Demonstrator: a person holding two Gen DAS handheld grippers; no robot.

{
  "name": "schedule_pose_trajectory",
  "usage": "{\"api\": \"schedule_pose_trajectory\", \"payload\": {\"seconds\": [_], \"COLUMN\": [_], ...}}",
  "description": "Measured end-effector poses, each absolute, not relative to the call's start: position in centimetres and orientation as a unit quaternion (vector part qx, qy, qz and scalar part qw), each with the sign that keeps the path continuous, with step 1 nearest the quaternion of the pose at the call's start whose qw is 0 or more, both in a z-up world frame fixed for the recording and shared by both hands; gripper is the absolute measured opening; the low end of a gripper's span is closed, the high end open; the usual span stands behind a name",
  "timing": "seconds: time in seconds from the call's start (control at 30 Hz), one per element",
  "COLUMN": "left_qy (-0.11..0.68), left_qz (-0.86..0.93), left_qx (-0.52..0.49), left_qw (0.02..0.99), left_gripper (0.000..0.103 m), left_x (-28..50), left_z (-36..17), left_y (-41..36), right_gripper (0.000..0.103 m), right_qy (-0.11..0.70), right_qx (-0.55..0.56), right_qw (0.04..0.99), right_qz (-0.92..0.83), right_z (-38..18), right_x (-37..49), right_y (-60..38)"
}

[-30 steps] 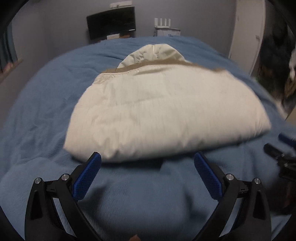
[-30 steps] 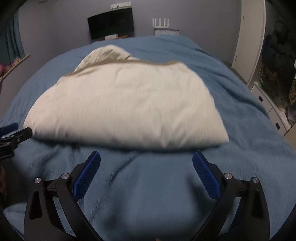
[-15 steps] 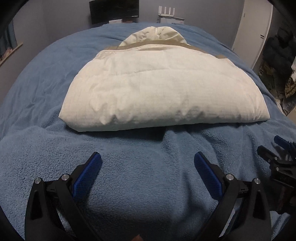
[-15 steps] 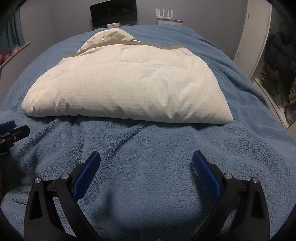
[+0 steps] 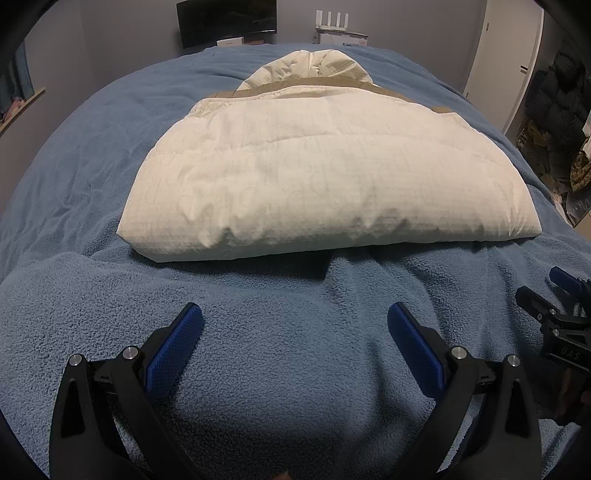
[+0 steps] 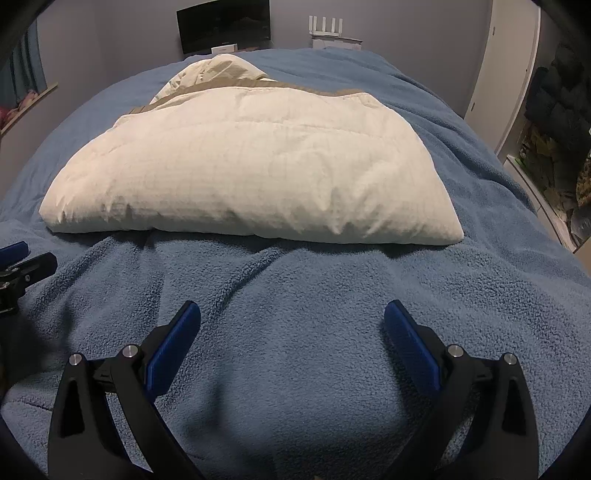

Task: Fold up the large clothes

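Observation:
A cream puffer jacket [image 5: 325, 173] lies folded in a thick bundle on the blue fleece blanket [image 5: 288, 369], its hood [image 5: 317, 66] sticking out at the far end beyond a tan band. The same jacket [image 6: 251, 170] fills the middle of the right wrist view. My left gripper [image 5: 294, 325] is open over bare blanket, short of the jacket's near fold. My right gripper [image 6: 291, 325] is open too, also over blanket in front of the fold. Each gripper shows at the edge of the other's view, the right gripper [image 5: 554, 295] and the left gripper [image 6: 18, 262].
The blanket [image 6: 295, 288] covers a bed that fills most of both views. A dark screen [image 5: 226, 22] and a white router [image 5: 330, 18] stand at the far wall. A white door [image 6: 506, 70] and dark hanging clothes [image 5: 554, 99] are at the right.
Both grippers have drawn back from the jacket and dropped lower, so more blanket lies between them and the near fold. The jacket has not moved, and both stayed open.

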State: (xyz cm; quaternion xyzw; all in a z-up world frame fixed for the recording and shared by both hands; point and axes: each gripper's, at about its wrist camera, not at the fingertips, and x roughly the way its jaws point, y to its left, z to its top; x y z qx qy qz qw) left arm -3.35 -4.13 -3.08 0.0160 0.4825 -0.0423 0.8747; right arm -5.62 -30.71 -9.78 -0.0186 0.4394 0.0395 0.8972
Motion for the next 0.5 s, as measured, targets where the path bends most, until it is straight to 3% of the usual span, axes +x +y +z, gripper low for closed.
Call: {"api": "schedule_pose_trajectory", "payload": {"seconds": [0.5], "left_qy": [0.484], "left_qz": [-0.042], "left_qx": [0.016], "left_qw": [0.874], "left_gripper": [0.096], "left_x": [-3.32], "left_z": [-3.3], "left_y": [-3.97], "right_gripper": [0.095], "right_qy": [0.441], "right_qx": [-0.019], "right_qw": [0.897], "right_qz": [0.039], "right_z": [-9.84], "right_x": [-5.57], "right_y": [-30.76]}}
